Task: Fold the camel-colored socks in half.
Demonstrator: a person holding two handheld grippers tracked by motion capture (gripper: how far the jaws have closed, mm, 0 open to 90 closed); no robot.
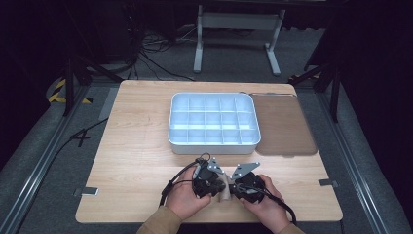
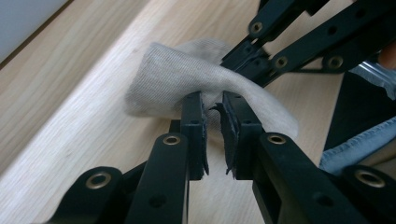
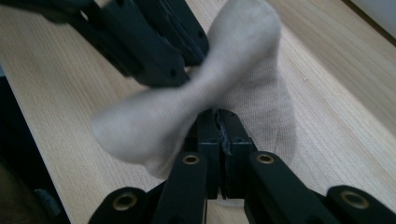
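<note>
While the white plastic tray with its grid of small compartments (image 1: 213, 119) sits at the far middle of the light wooden table (image 1: 131, 146), we see nothing lying in any of its cells. Just right of the tray a flat brown mat (image 1: 282, 124) lies on the tabletop, its left edge touching or tucked against the tray's wall; we cannot tell which.

On the near side of the tray, well apart from it, we hold a small pale grey knitted sock (image 1: 225, 189) between our two grippers, close above the wood. Our left gripper (image 2: 212, 116) has its jaws nearly together with a fold of the sock between the pads, and a narrow gap remains at the tips. Our right gripper (image 3: 219, 126) is clamped tight on the sock's other end, the fabric bunched and twisted where it passes between the two tools. In the high view the left gripper (image 1: 207, 178) and right gripper (image 1: 246, 183) stand tip to tip, the sock bridging them.

Between the tray and our hands the wood is bare. To the left of the tray the table runs open to its edge, and the near edge lies just under our wrists. Beyond the tray's far side, past the table's end, cables and a grey metal frame (image 1: 238, 29) stand on the floor.
</note>
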